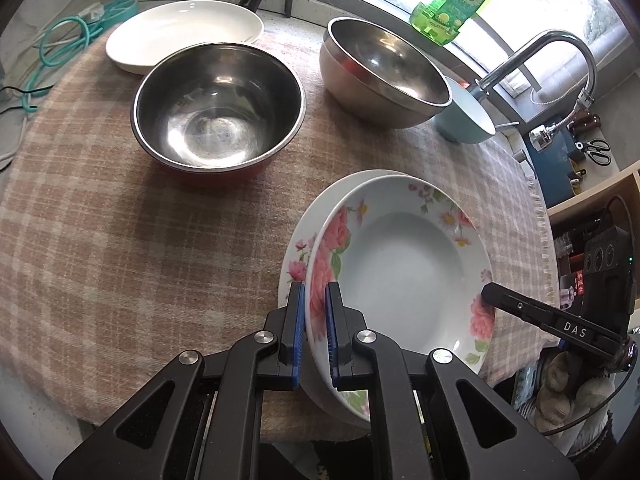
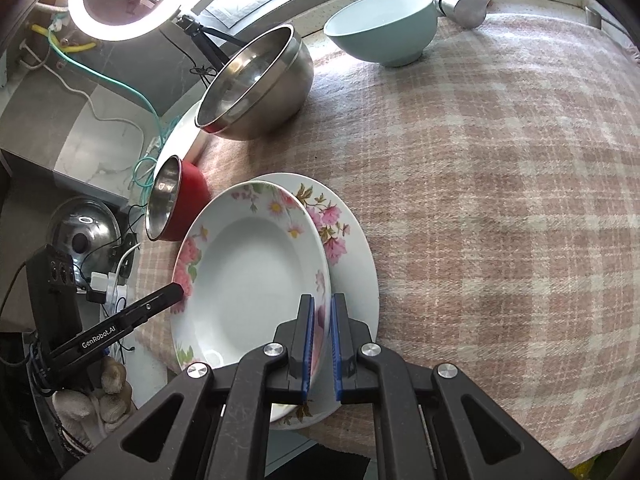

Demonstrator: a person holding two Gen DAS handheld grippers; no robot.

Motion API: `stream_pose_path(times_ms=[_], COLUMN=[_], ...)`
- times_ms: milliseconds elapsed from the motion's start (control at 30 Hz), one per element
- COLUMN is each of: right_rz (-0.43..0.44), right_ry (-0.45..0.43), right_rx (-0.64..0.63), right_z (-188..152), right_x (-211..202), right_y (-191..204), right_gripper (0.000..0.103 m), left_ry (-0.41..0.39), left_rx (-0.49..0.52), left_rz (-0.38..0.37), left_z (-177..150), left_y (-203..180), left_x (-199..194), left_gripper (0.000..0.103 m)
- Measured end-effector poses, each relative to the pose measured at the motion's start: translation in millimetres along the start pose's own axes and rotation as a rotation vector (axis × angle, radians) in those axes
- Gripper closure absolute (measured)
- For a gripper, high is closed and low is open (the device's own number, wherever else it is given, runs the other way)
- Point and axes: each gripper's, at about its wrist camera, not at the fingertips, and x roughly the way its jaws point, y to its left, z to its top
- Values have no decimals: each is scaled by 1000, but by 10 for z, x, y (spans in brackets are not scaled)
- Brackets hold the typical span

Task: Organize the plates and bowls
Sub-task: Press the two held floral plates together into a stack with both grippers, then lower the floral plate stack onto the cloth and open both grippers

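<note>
The left hand-held gripper [image 1: 315,300] fills the bottom of its own view, its blue pads [image 1: 298,320] pinched onto the rim of the floral deep plate [image 1: 404,264] at about 8 o'clock of the plate. The right hand-held gripper [image 2: 322,314] is clamped the same way on the opposite rim, at about 5 o'clock of the plate [image 2: 256,276] in the right wrist view; its tip [image 1: 494,294] shows at the plate's 4 o'clock edge in the left view. Both sets of jaws are nearly closed, with only the rim between them.

The deep plate sits over a wider floral flat plate [image 2: 352,248], whose rim shows beyond it, at the near edge of the counter [image 2: 500,200], which is covered by a pink-and-white checked cloth.

In the left wrist view, a steel bowl with a red outside [image 1: 218,108] stands at 11 o'clock of the plates, and a plain white plate [image 1: 184,34] lies beyond it, the two overlapping in the picture. A larger steel bowl [image 1: 386,72] stands at 12 o'clock, with a pale blue bowl [image 1: 466,118] just beside it at its 4 o'clock. Beyond them are a green bottle [image 1: 456,0] on the window ledge and a chrome tap [image 1: 540,64].
</note>
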Motion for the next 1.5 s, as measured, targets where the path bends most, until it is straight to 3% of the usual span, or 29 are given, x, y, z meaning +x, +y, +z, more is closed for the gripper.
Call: stream_pose_path(times_ms=[1500], right_rz=[-25], right_ry=[13], right_rx=[3], right_z=[15], right_x=[59], right_y=[-44], right_gripper=[94], left_ry=[24], left_rx=[34], left_rz=[-3], left_z=[17], left_y=[-16], left_x=[106], left_gripper=[95])
